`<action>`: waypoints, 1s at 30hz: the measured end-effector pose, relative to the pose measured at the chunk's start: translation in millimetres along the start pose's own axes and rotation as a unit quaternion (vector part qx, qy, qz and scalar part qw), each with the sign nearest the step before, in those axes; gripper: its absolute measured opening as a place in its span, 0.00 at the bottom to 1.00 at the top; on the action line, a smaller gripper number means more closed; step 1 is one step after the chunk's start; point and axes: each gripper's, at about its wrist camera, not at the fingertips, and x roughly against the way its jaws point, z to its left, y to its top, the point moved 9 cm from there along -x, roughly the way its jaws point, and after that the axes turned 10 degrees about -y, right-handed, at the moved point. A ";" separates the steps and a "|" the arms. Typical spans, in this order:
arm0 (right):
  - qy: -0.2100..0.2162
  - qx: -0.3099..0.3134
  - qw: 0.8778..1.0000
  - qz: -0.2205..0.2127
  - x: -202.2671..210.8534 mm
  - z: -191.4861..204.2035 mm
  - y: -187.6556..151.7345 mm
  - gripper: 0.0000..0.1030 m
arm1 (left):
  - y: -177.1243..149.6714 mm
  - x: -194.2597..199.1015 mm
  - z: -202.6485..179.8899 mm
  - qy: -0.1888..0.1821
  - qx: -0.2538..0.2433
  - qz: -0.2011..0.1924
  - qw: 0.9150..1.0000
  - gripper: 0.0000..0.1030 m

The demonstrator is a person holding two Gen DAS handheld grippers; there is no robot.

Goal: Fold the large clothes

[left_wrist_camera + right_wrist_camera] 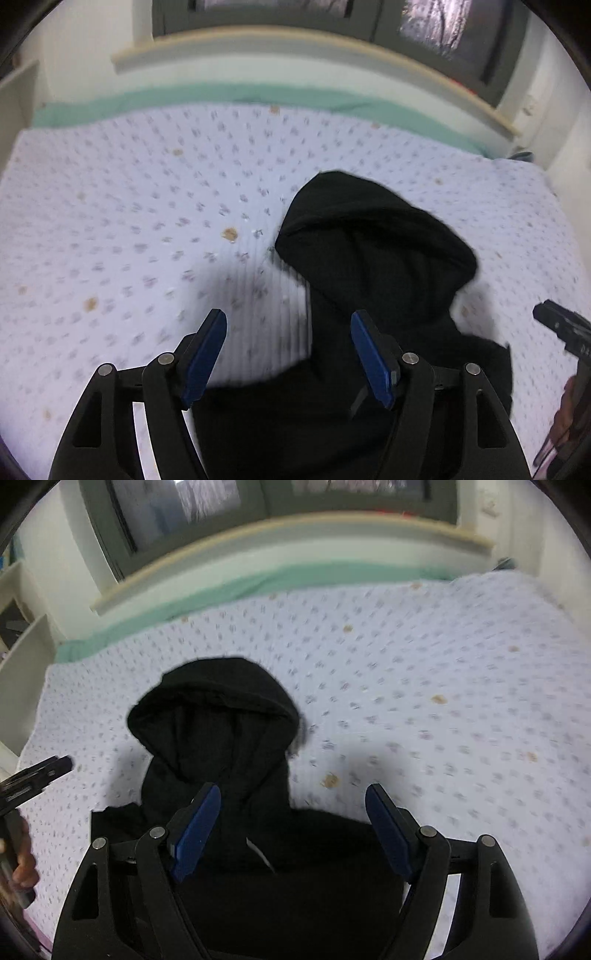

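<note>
Black hoodie (369, 266) lies on the dotted bedspread (129, 206), hood far. Left gripper (288, 354) and right gripper (293, 830) hang spread, empty. Folding looks partly done at most

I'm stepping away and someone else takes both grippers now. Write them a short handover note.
Left gripper: open, nothing between the pads, above the black hoodie.
Right gripper: open, empty, over the same garment.
The hoodie lies on the dotted bedspread, hood pointing towards the window side, body nearest you.
Done: it looks laid out, though its lower part is out of view.
Left: likely all the folds.
</note>
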 end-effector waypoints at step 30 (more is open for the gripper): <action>0.032 0.043 0.996 0.069 -122.7 -29.7 -11.6 0.57 | -22.0 -98.3 44.6 -0.062 0.040 0.053 0.996 0.55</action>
